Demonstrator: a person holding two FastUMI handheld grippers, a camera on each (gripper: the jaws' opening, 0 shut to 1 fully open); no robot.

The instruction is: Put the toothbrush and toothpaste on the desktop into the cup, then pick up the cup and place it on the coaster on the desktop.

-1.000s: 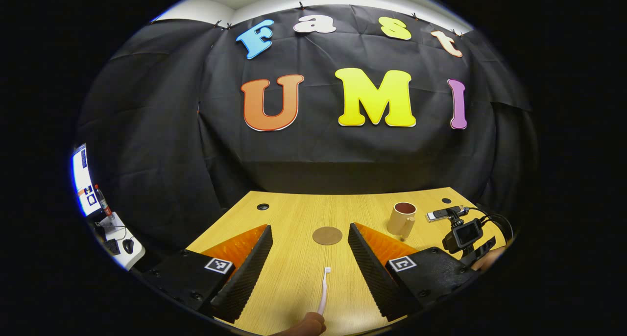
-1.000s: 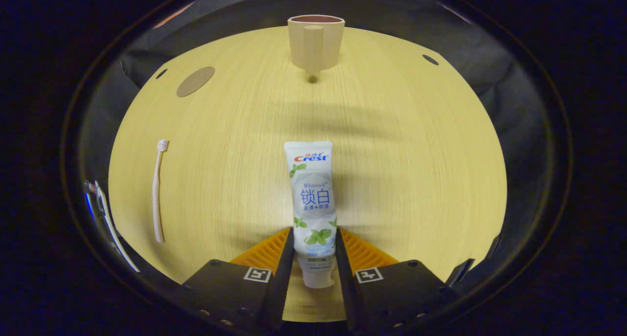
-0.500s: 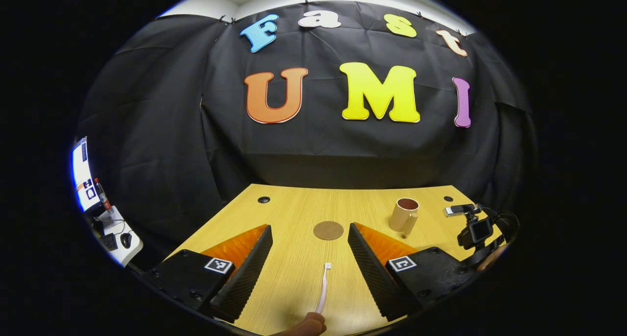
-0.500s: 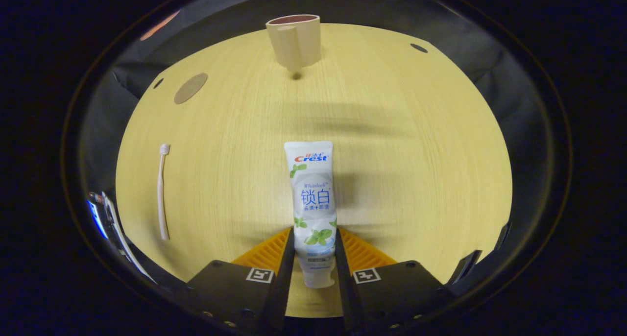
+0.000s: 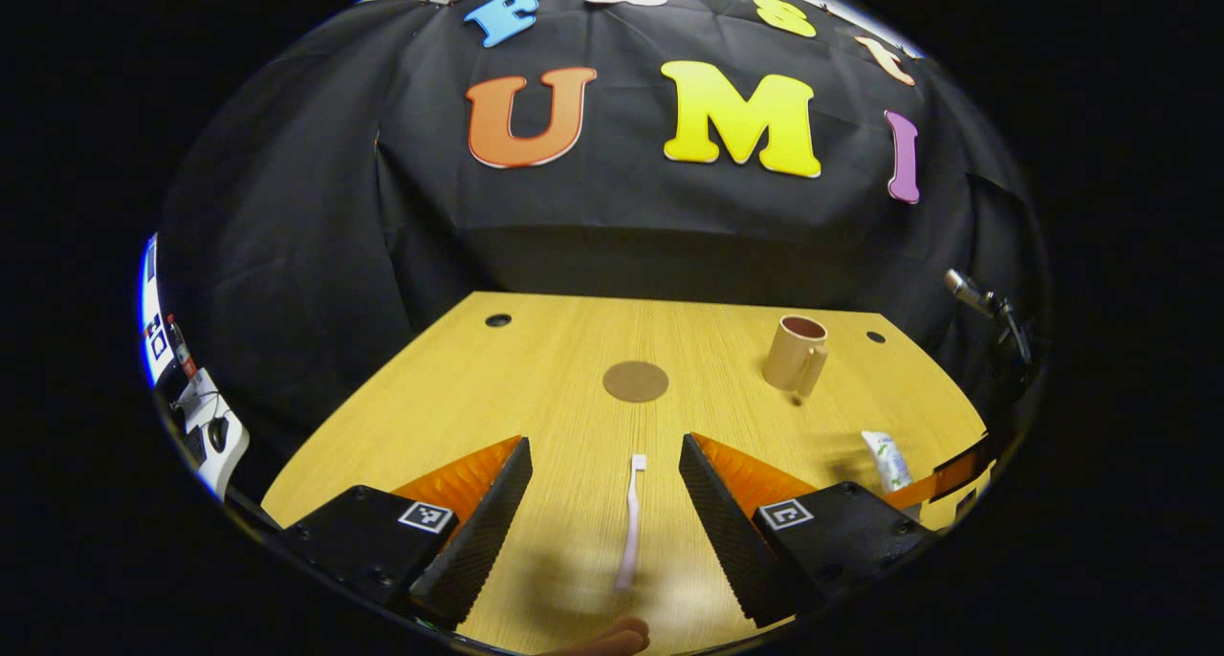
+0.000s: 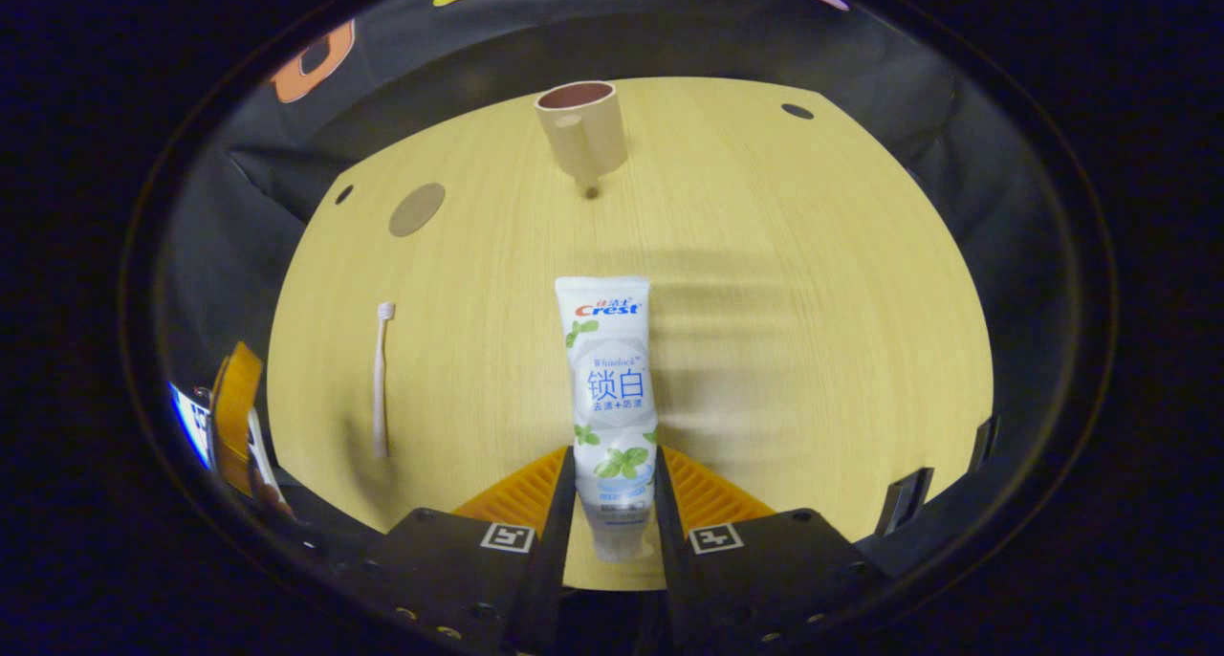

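Note:
A pale toothbrush [image 5: 630,520] lies on the wooden desktop [image 5: 497,388], bristles away from me, between the wide-apart fingers of my open left gripper [image 5: 604,446], untouched. Beyond it sit a round brown coaster [image 5: 636,381] and, to the right, a beige cup [image 5: 796,353] standing upright. My right gripper [image 6: 612,457] is shut on the cap end of a white toothpaste tube [image 6: 606,369], which points at the cup [image 6: 583,140] and hangs a little above the desktop [image 6: 813,302]. The toothbrush [image 6: 382,381] and coaster [image 6: 417,208] are on its left. The tube [image 5: 887,459] also shows at the far right.
Round cable holes [image 5: 497,319] [image 5: 875,336] mark the desktop's far corners. A small device on a stand [image 5: 980,302] rises past the right edge. A side desk with a mouse [image 5: 206,431] stands at far left. A fingertip [image 5: 612,640] shows at the bottom edge.
The left gripper has tipped downward, so more desktop shows and the toothbrush sits farther up between its fingers. The right gripper, still holding the tube, has drawn back from the cup.

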